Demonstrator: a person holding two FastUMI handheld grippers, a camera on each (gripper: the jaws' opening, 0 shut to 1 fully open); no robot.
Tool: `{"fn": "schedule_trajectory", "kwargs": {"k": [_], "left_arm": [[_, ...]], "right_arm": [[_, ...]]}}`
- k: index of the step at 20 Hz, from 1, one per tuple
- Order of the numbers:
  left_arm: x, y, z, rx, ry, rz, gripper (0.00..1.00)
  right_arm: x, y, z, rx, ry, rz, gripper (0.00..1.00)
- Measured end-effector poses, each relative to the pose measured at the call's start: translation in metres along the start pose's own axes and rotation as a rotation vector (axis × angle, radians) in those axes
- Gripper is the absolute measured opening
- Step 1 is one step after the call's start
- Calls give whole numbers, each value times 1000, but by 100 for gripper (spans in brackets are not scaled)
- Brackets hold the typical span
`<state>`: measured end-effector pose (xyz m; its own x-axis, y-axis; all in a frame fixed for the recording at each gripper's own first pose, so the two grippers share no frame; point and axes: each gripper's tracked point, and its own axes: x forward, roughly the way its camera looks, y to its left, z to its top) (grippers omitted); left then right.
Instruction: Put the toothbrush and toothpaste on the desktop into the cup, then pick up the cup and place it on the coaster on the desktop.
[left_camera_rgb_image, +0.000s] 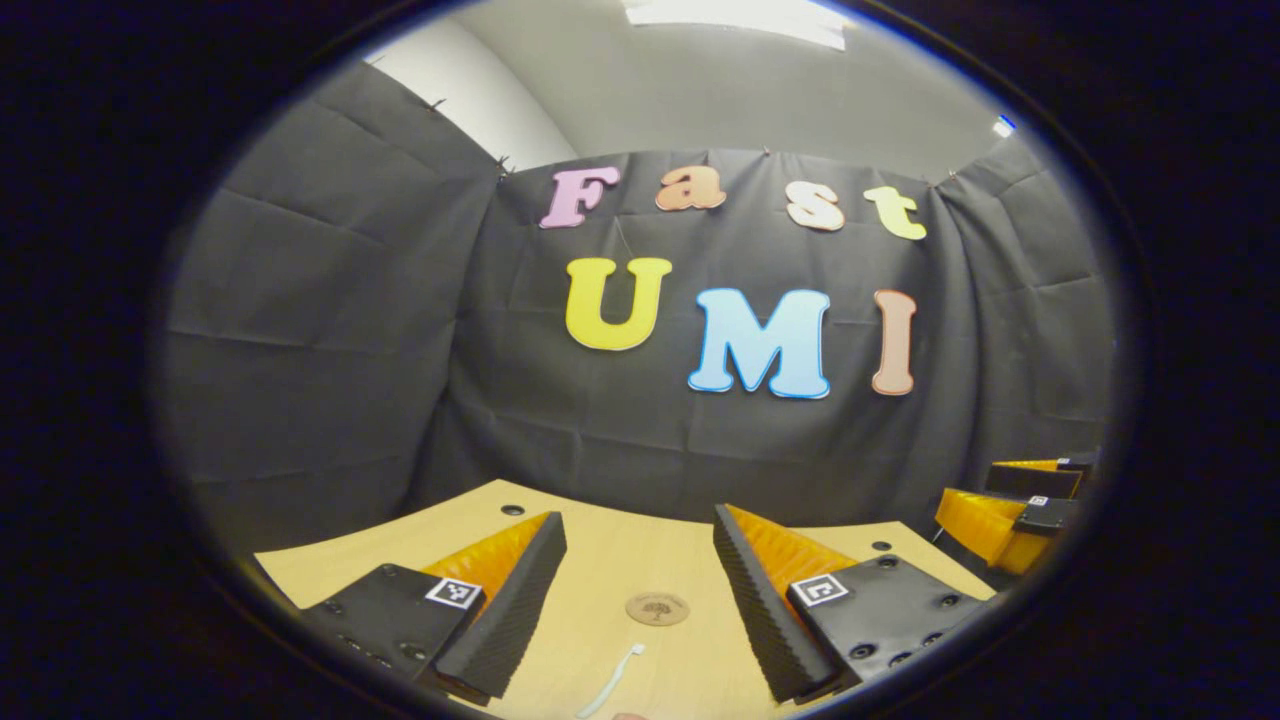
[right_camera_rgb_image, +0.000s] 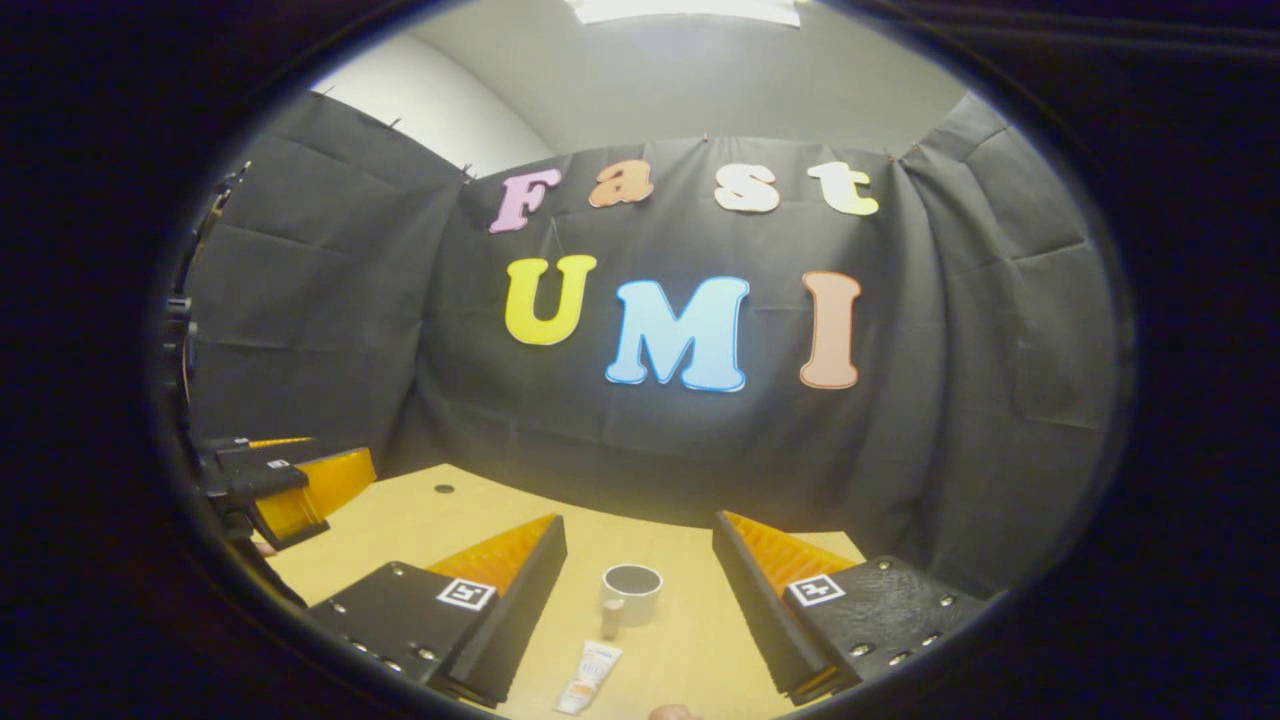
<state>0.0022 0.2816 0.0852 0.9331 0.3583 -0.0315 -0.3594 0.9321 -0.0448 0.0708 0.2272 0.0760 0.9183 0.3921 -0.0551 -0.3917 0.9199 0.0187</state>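
Standing upright, the cup (right_camera_rgb_image: 631, 592) looks empty, both claws (left_camera_rgb_image: 640, 610) (right_camera_rgb_image: 640, 610) spread wide.

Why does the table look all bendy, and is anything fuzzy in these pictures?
Left gripper view: the fisheye lens curves the desktop edge; the toothbrush at the bottom looks soft, the coaster clearer. Right gripper view: same curving; the cup looks fairly sharp, the toothpaste blurrier near the rim, and a ceiling light glares at the top.
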Motion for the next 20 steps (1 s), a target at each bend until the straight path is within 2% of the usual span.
{"fn": "schedule_trajectory", "kwargs": {"k": [2,3,12,15,17,19,20], "left_arm": [[6,-1,5,17,-10,-7,94],[9,-3,5,21,-3,-14,98],[32,-23,3,52,3,-80,96],[39,-28,-10,54,34,-107,96],[47,-31,-34,70,94,-131,99],[54,-33,-62,84,174,-155,94],[57,-34,-76,90,215,-165,98]], "right_arm": [[3,6,0,17,7,13,90],[6,3,0,17,11,3,90],[16,2,-13,29,62,-20,90],[17,2,-35,40,132,-30,90],[17,4,-58,75,212,-34,90],[18,7,-84,108,306,-39,90],[18,8,-95,117,348,-43,91]]}}
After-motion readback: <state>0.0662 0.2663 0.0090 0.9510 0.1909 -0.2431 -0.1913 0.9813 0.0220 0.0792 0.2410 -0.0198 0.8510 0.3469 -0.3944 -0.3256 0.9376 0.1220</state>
